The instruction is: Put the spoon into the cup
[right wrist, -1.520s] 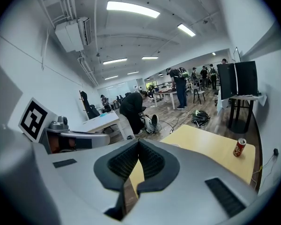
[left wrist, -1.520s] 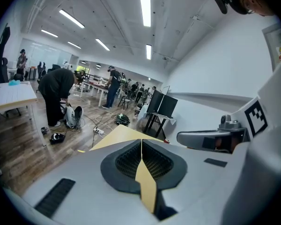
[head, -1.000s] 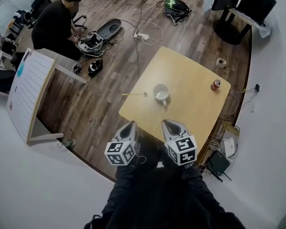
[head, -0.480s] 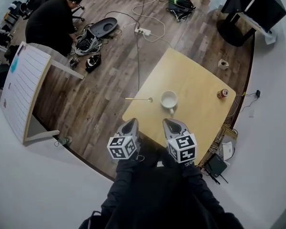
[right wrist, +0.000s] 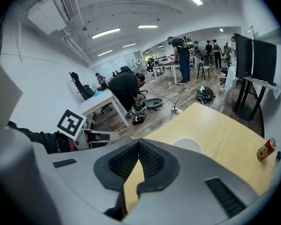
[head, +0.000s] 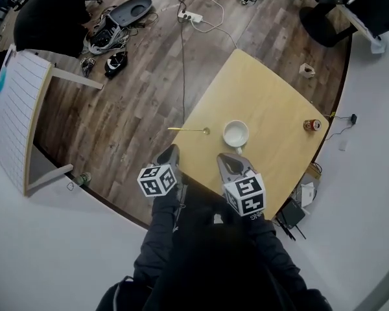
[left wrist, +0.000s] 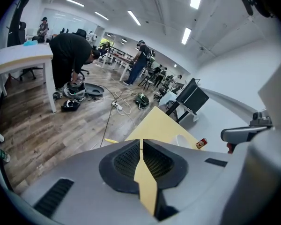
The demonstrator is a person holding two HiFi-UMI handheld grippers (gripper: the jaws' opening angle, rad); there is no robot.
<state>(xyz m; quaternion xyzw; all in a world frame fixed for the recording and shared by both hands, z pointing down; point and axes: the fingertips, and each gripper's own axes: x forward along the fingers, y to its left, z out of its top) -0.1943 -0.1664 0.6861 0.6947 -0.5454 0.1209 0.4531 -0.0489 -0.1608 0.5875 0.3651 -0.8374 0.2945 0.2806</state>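
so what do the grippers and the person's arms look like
Both the left gripper and right gripper are grey, tapering to a narrow tip, with black ribbed pads inside. Each carries a white cube with black square markers. The arms are in black sleeves.

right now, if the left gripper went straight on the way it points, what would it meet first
Probably the table near its corner, with the spoon just left of that line; depth is hard to judge.
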